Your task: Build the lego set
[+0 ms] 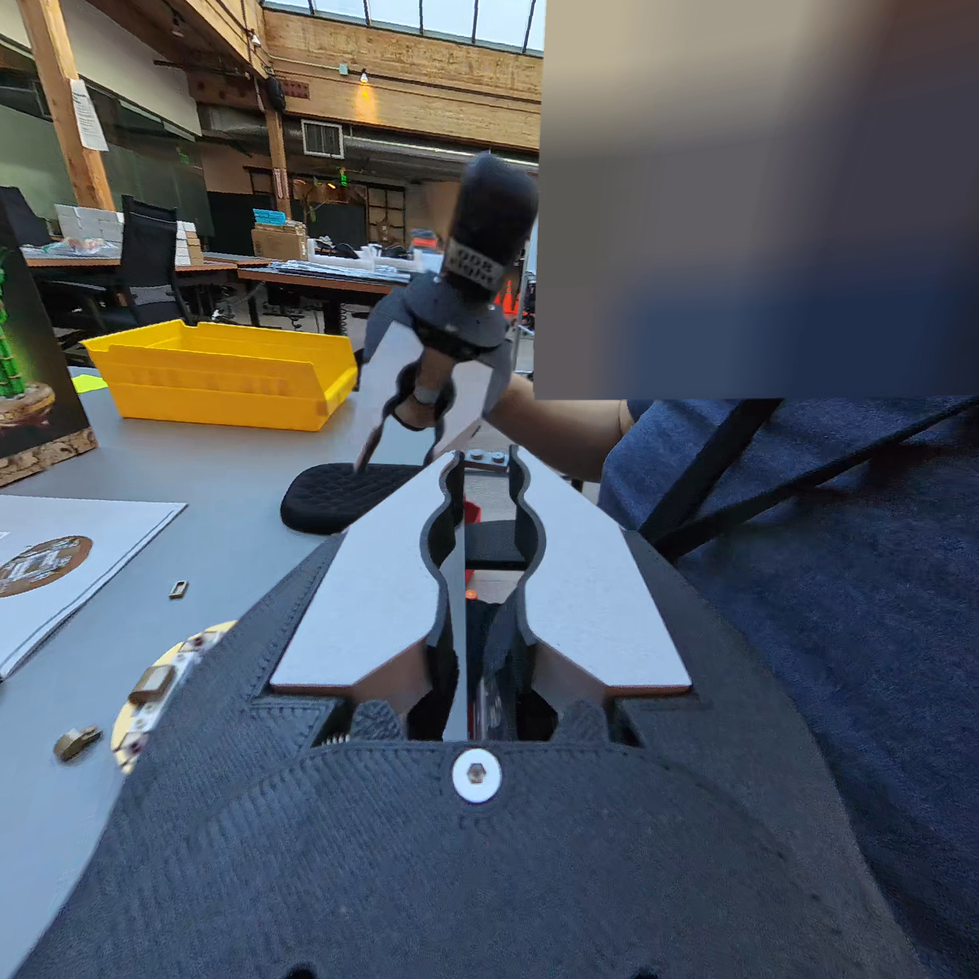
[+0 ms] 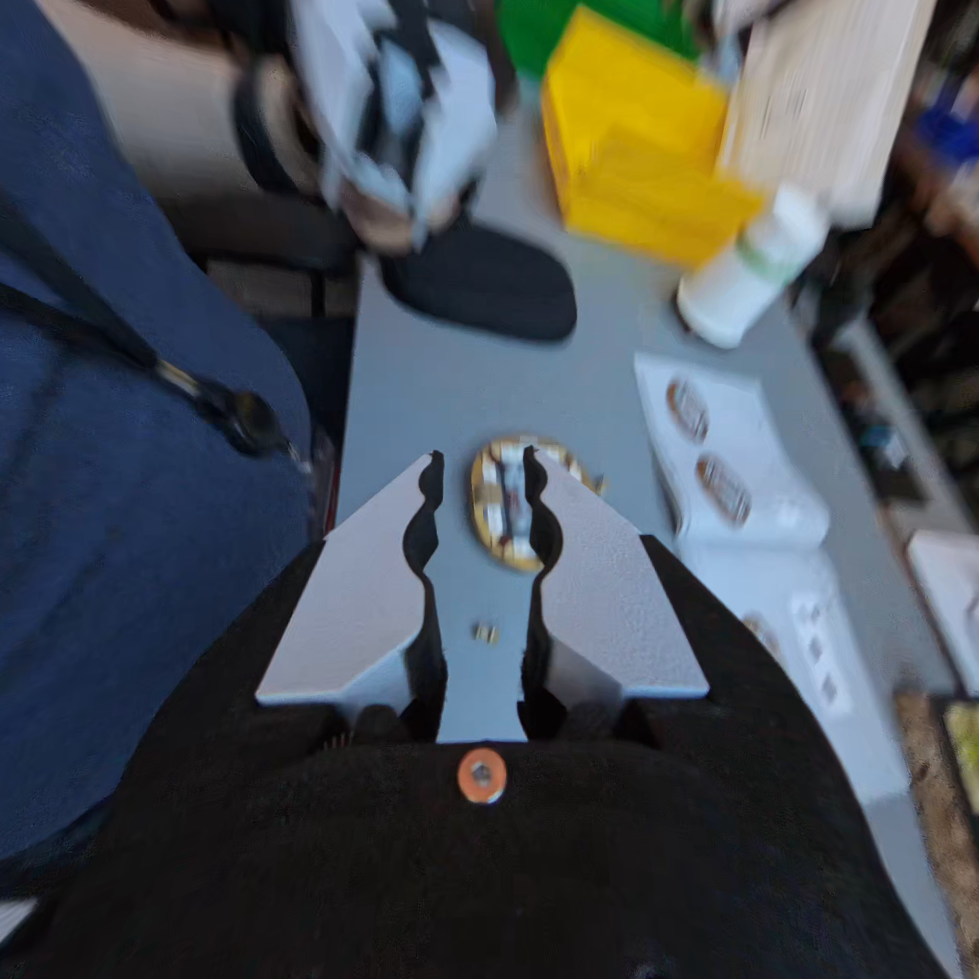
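Your left gripper (image 1: 486,460) is clamped on a small grey two-stud plate (image 1: 486,459), pinched right at the fingertips and lifted clear of the grey table (image 1: 222,477), over its near edge. Down on that table sits the round tan lego base (image 2: 522,503), with white and dark pieces on top; in the left wrist view only its edge peeks out beside the gripper body. A few loose tan pieces lie near it: one small brick (image 2: 486,632) between your right gripper's fingers in that view, two more (image 1: 77,742) beside the base on the left view. Your right gripper (image 2: 483,458) hangs above the base with its jaws apart and nothing between them. The right wrist view is badly blurred. Further out, the open instruction booklet (image 2: 736,466) lies beside the base, a black wrist pad (image 1: 339,495) at the table's edge, a yellow bin (image 1: 222,371) behind, and the lego box (image 1: 32,371) standing upright.
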The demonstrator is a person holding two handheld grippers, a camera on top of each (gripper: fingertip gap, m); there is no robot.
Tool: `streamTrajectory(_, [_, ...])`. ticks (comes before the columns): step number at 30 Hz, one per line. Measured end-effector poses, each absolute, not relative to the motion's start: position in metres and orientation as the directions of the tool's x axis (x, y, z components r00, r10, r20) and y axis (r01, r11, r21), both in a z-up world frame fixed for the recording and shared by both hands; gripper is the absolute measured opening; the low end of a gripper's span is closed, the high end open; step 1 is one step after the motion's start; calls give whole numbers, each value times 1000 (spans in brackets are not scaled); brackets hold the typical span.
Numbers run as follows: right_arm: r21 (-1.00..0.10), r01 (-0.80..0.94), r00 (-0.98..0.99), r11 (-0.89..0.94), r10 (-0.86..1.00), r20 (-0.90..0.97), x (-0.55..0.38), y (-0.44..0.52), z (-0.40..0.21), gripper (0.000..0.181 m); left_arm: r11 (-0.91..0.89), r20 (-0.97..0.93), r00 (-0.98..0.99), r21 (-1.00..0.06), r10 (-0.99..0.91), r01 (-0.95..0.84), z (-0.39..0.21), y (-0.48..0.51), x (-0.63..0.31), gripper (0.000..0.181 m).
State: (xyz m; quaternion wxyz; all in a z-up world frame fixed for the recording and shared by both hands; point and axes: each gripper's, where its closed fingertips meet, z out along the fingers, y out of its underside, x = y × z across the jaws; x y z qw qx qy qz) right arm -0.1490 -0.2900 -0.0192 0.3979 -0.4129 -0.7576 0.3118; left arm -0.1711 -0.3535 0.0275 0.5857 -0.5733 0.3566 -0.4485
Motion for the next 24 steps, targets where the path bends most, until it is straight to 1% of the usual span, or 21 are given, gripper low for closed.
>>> streamTrajectory(1, [-819,227,-378,527,823,424,-152,-314,7,30,-72,113,316,-988,-942,139,32,-355,-168,15])
streamTrajectory(3, [-780,17,-362,625,732,578,-154,-345,41,25,-102,150,257,-977,-955,188,41,-357,-163,14])
streamTrajectory(4, [-742,-48,-328,668,692,644,-156,-352,52,24,-118,165,228,-971,-959,207,46,-358,-160,14])
streamTrajectory(6, [-672,-111,-267,732,629,730,-160,-357,64,20,-138,185,187,-961,-965,240,54,-360,-157,14])
streamTrajectory(8, [-642,-135,-279,754,593,755,-165,-361,63,14,-153,201,167,-953,-965,263,60,-361,-155,14])
streamTrajectory(9, [-638,-144,-280,756,587,759,-167,-363,62,14,-161,208,157,-949,-965,270,62,-361,-154,15])
streamTrajectory(12, [-632,-150,-276,760,582,765,-171,-361,62,5,-183,228,134,-941,-964,285,65,-362,-154,14])
streamTrajectory(15, [-677,-136,-301,723,621,724,-171,-359,62,5,-186,235,132,-934,-963,305,65,-361,-154,14])
streamTrajectory(17, [-709,-120,-317,695,650,691,-172,-357,61,4,-144,215,201,-937,-956,319,68,-354,-161,23])
streamTrajectory(19, [-747,-93,-314,658,693,649,-172,-351,62,4,-34,124,322,-962,-939,272,68,-348,-167,34])
streamTrajectory(20, [-763,-74,-306,642,714,630,-173,-347,63,4,26,61,370,-974,-927,227,69,-349,-168,35])
streamTrajectory(22, [-778,-85,-303,622,728,615,-171,-346,67,4,154,-99,458,-984,-884,84,68,-350,-166,34])
streamTrajectory(24, [-789,-112,-322,604,729,604,-168,-351,70,4,297,-283,531,-953,-799,-60,72,-350,-164,28])
